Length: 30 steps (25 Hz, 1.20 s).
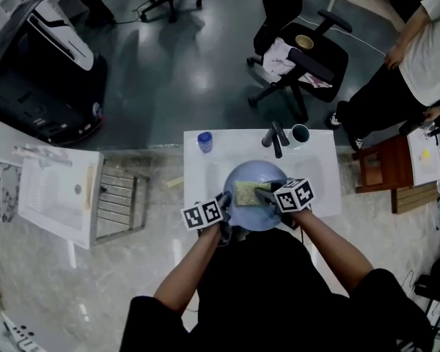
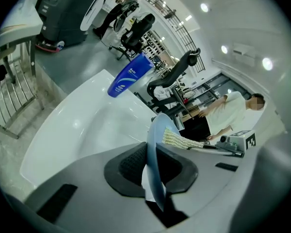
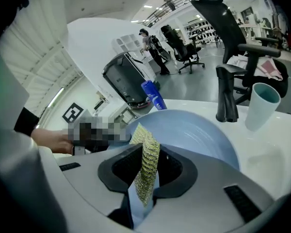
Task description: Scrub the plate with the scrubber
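One glossy grey floor (image 1: pixel 183 64) carries two black swivel chairs (image 1: pixel 308 50). Nearer, a pale marbled counter (image 1: pixel 51 270) holds one white glazed sink (image 1: pixel 205 171) and one steel bar rack (image 1: pixel 121 200). One round, smooth blue plate (image 1: pixel 253 173) sits over the basin. The left gripper (image 1: pixel 221 202) is clamped on the plate's rim; the right gripper (image 1: pixel 268 195) pinches one yellow-green mesh scrubber (image 1: pixel 247 192) against the plate's face. On the sink's far rim stand one black tap (image 1: pixel 276 138), one cup (image 1: pixel 301 133) and one blue bottle (image 1: pixel 204 141).
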Tool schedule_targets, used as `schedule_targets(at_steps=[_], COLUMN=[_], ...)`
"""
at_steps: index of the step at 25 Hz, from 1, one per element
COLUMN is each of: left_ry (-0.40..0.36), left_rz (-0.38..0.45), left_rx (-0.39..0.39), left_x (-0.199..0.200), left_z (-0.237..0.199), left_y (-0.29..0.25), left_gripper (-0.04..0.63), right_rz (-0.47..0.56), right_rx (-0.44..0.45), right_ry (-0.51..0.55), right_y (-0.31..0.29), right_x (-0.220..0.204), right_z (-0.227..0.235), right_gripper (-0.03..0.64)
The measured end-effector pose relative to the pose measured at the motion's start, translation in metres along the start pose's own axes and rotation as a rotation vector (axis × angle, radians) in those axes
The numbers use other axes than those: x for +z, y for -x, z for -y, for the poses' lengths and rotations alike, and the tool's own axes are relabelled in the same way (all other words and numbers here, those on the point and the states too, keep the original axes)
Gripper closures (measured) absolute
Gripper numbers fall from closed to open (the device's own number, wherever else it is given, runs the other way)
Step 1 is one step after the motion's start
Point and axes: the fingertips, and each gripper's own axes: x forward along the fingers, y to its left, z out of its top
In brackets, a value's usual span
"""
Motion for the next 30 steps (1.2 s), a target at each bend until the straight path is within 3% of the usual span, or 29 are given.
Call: schedule_targets(at_steps=[6, 15, 25, 30], left_ry=[0.004, -0.016, -0.014, -0.023], left_rz=[0.003, -0.014, -0.020, -0.026], left_rx=[-0.012, -0.024, -0.033, -0.026], left_x=[0.000, -0.009, -0.006, -0.003], left_z=[0.002, 0.005, 0.000, -0.003], left_y=[0.003, 0.005, 0.008, 0.005], left_gripper=[0.565, 0.561, 0.560, 0.558], right_rz=[-0.073, -0.167, -0.210, -0.194], right_rx=[-0.064, -0.148, -0.291, -0.293], right_ry=[0.115, 0.154, 0.122, 0.085], right_y=[-0.018, -0.020, 0.012, 0.020], right_x=[0.002, -0.009, -0.024, -0.026], right_z=[-0.001, 0.027, 0.083, 0.092], right_gripper=[0.548, 0.546, 0.546, 0.546])
